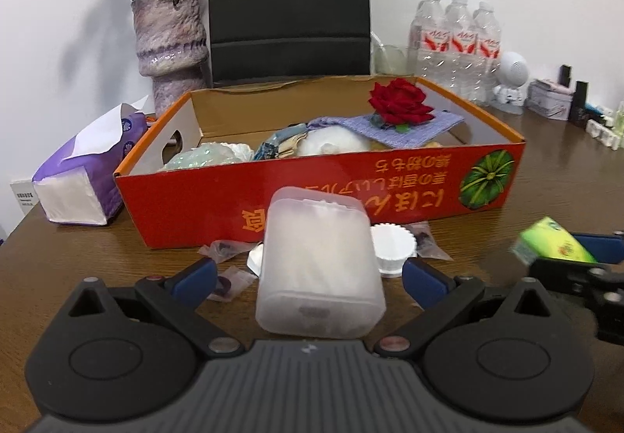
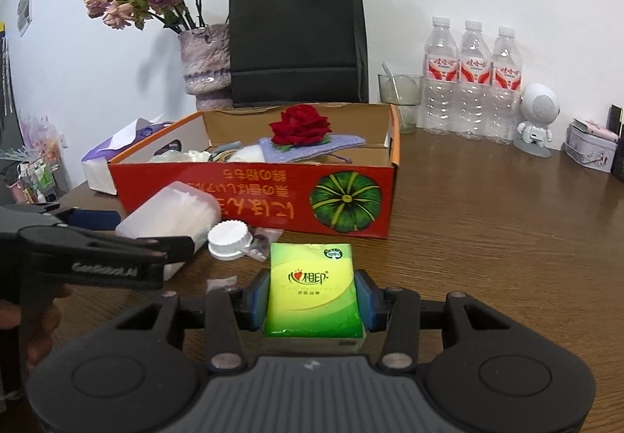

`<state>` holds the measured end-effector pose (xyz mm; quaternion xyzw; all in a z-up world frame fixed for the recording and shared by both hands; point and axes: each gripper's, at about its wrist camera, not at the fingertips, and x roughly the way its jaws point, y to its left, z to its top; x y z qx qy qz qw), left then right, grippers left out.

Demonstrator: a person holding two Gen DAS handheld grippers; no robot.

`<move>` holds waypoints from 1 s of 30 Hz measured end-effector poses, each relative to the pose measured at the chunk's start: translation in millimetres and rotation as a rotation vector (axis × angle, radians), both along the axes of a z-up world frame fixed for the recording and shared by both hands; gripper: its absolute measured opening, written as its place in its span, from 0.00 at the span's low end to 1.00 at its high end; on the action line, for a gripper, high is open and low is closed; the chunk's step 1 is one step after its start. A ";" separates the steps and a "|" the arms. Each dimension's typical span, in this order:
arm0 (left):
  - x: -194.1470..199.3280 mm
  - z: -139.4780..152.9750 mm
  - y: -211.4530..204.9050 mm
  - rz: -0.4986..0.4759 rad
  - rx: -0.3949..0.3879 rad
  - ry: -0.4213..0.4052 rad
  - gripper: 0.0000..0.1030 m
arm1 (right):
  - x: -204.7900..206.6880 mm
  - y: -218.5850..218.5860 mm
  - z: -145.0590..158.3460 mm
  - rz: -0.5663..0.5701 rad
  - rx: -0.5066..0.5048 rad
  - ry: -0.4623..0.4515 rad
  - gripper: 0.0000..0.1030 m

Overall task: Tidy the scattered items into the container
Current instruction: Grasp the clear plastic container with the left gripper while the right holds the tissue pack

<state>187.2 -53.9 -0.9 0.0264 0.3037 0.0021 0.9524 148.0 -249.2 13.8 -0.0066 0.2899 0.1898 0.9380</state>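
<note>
A red cardboard box (image 1: 390, 183) (image 2: 273, 195) sits on the wooden table, holding a red rose (image 1: 399, 99), a purple cloth and several other items. My left gripper (image 1: 308, 277) is open, its blue pads on either side of a frosted plastic case (image 1: 319, 269) (image 2: 171, 214) without touching it. My right gripper (image 2: 312, 296) is shut on a green tissue pack (image 2: 312, 288) (image 1: 553, 244), held just above the table in front of the box. A white ribbed cap (image 1: 392, 250) (image 2: 228, 238) and small clear packets (image 1: 224, 250) lie at the box's front wall.
A purple tissue pack (image 1: 85, 175) lies left of the box. A vase of dried flowers (image 1: 169, 39) and a black paper bag (image 1: 288, 4) stand behind it. Water bottles (image 2: 472, 78), a glass, a white astronaut figure (image 2: 536, 117) and small tins stand at the back right.
</note>
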 end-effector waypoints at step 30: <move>-43.6 59.4 61.5 -0.007 -0.164 -0.198 0.66 | -1.0 59.3 41.0 -0.053 0.071 -0.071 0.42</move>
